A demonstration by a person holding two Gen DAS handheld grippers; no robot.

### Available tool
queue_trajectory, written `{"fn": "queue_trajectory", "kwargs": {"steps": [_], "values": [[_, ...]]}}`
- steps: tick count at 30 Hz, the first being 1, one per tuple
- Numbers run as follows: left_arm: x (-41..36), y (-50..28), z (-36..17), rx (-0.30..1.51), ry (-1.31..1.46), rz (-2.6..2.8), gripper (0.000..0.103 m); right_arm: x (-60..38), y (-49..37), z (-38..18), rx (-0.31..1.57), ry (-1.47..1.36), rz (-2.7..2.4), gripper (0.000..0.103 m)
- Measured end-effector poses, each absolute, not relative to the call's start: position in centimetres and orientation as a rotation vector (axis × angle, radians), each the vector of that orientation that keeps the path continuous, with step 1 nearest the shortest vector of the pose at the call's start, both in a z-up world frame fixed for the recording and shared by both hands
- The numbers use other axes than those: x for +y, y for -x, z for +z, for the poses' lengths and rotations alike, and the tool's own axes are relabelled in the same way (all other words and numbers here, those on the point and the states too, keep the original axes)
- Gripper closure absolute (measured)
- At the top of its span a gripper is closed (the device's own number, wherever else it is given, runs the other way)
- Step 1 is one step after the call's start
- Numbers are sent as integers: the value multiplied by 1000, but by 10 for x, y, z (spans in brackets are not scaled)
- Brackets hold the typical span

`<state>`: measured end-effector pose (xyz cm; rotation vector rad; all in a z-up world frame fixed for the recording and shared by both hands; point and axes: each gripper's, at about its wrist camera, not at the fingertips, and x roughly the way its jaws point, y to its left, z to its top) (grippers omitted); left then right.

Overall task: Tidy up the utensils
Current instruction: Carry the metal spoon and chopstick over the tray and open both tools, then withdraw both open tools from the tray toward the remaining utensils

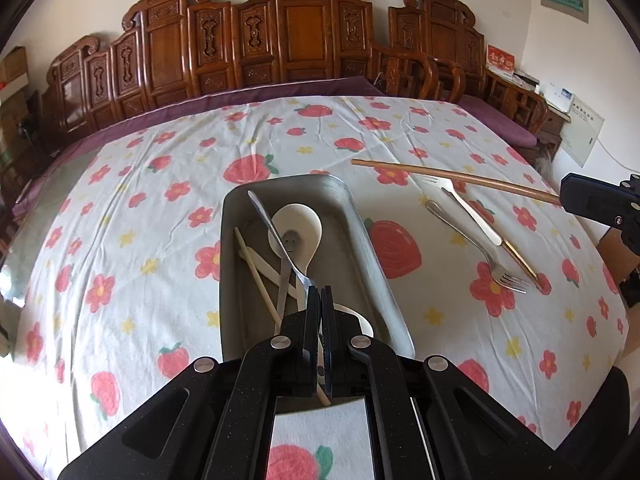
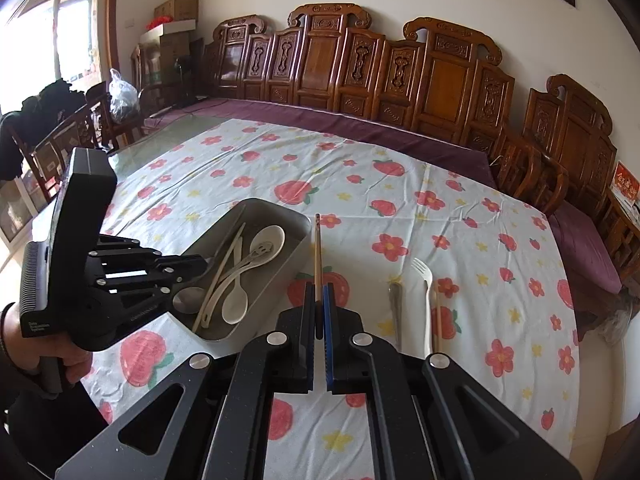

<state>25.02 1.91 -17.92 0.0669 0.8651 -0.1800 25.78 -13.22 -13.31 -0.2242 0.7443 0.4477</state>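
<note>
Over the near end of the metal tray [image 1: 362,220] my left gripper [image 1: 320,292] is shut on a metal spoon [image 1: 262,212], whose handle slants up and away. Its bowl [image 2: 188,300] hangs below the left gripper [image 2: 204,261] inside the tray [image 2: 282,264]. My right gripper [image 2: 319,292] is shut on a brown chopstick [image 2: 318,256], held in the air just right of the tray. In the left wrist view that chopstick [image 1: 460,176] reaches in from the right gripper [image 1: 564,198]. White spoons [image 1: 298,220] and a pale chopstick [image 1: 256,272] lie in the tray.
On the strawberry-print cloth right of the tray lie a metal fork [image 1: 476,248], a white fork [image 1: 472,212] and another brown chopstick [image 2: 437,320]. Carved wooden chairs [image 1: 300,32] line the table's far edge. A hand [image 2: 60,360] holds the left gripper's handle.
</note>
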Motion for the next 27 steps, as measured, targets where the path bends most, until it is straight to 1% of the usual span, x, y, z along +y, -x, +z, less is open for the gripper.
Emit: {"fn": "queue_trajectory", "kwargs": {"steps": [5,7,8,10,13,16,27], "values": [[28,-257,-184,886,-45,-188,101,-118,-261,-137,761,234,449,98],[33,-255,-181,882,-30,-189,97,-109,-262,-139,767,244,455,98],[37,-253,-179,880,-20,-188,92,-104,-262,-140,769,249,459,98],[44,-247,-173,869,-14,-184,87,-95,-261,-142,773,253,467,98],[55,-236,-163,854,-12,-177,85,-76,-258,-147,770,288,479,99],[67,-223,-154,838,-9,-161,81,-60,-259,-153,779,309,485,99],[106,-195,-151,834,21,-104,81,-19,-275,-177,819,339,459,99]]}}
